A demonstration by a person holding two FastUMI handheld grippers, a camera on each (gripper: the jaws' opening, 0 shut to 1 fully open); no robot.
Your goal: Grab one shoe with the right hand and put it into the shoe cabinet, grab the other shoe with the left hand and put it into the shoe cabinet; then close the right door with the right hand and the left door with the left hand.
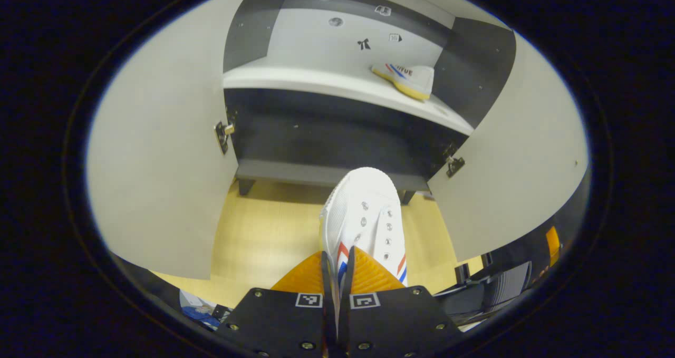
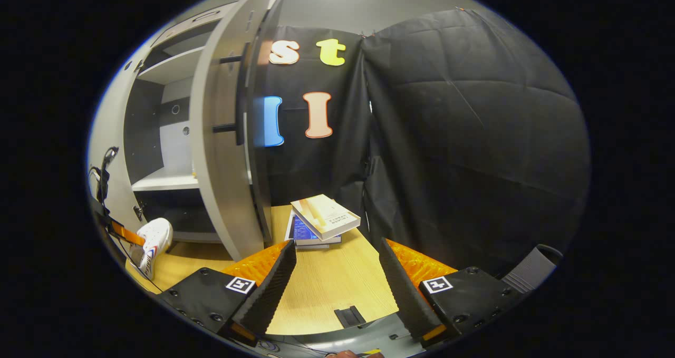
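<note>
A: My left gripper view looks down into the open cabinet [image 1: 337,121], close.

B: Right gripper view sits off beside it, facing the wall [image 2: 464,136]; both share the cabinet and floor [image 2: 327,289].

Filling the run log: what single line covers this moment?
left gripper: shut on second shoe | right gripper: open | first shoe: on shelf | doors: open
</note>
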